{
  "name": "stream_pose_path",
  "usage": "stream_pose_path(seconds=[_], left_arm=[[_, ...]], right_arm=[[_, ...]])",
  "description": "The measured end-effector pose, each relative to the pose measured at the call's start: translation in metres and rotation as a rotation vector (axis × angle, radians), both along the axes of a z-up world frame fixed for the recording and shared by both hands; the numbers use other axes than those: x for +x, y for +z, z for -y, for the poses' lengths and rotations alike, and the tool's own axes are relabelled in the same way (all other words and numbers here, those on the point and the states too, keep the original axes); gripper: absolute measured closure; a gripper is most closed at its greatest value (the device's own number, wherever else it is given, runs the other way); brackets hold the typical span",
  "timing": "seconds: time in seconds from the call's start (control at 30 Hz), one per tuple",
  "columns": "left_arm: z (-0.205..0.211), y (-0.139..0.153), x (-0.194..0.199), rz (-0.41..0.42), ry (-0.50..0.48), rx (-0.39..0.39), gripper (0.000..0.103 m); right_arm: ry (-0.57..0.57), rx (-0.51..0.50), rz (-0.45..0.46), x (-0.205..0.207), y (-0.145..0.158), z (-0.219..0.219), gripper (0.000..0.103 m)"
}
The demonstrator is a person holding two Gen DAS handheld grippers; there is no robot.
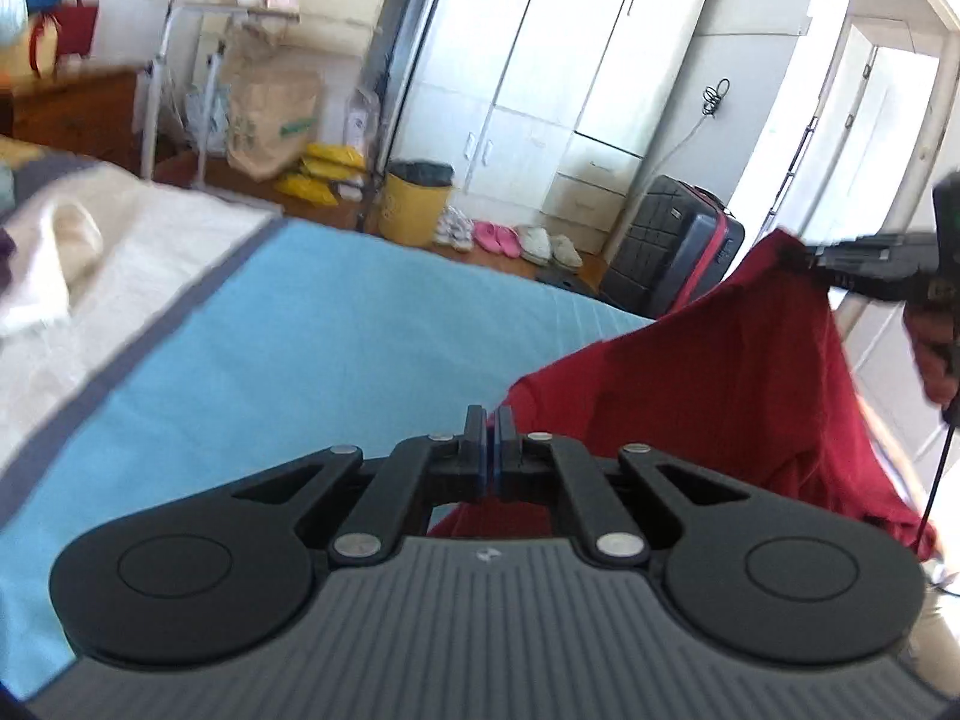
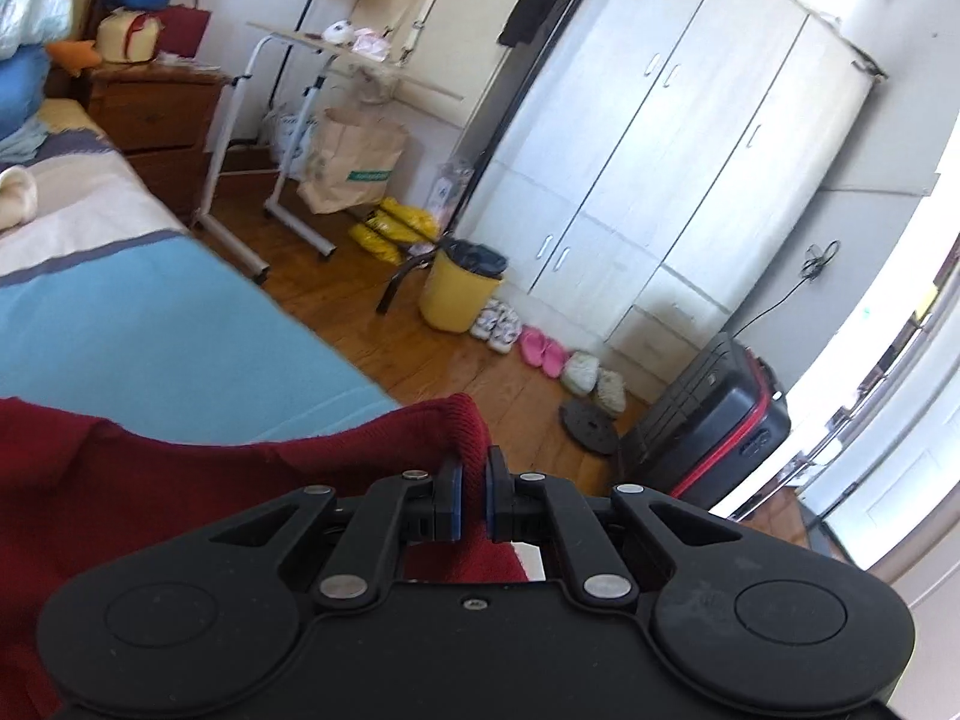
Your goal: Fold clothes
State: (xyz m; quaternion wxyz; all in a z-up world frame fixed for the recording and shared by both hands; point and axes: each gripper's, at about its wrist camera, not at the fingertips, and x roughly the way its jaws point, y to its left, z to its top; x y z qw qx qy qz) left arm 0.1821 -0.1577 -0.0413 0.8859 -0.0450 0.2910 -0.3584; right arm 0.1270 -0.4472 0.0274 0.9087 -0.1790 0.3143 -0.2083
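A dark red knit garment (image 1: 738, 384) hangs in the air over the near edge of the bed. My left gripper (image 1: 492, 420) is shut on one edge of it, the cloth running off to the right of the jaws. My right gripper (image 2: 471, 456) is shut on a ribbed hem of the same garment (image 2: 180, 480), which spreads out to its left. The right gripper also shows in the left wrist view (image 1: 804, 255), pinching the garment's upper corner, held higher than the left one.
The bed has a light blue sheet (image 1: 312, 330) and a cream blanket (image 1: 90, 252) at the left. On the wooden floor stand a yellow bin (image 2: 459, 294), shoes (image 2: 540, 348), a black suitcase (image 2: 714, 420), a paper bag (image 2: 354, 162) and a white wardrobe (image 2: 660, 150).
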Motion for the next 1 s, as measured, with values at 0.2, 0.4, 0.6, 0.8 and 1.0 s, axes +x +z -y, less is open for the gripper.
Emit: stream_pose_path(seconds=[0.2,0.4,0.6,0.8,1.0], left_arm=[[-0.001,0.012,-0.008,0.17,0.227,-0.019,0.088],[0.002,-0.019,0.002,-0.055,0.116,0.011,0.042],[0.024,-0.022,-0.031,-0.166,-0.049,0.076,0.039],[0.043,-0.027,-0.092,-0.271,-0.132,0.123,0.039],[0.051,-0.037,-0.142,-0.311,-0.206,0.12,0.037]], right_arm=[[-0.01,0.003,-0.058,0.0,0.008,0.0,0.096],[-0.003,0.051,-0.187,-0.009,0.006,-0.002,0.06],[0.004,0.099,-0.316,-0.019,0.003,-0.005,0.05],[-0.045,0.202,-0.33,-0.097,0.004,0.015,0.05],[-0.137,0.55,-0.042,-0.189,-0.014,0.047,0.05]])
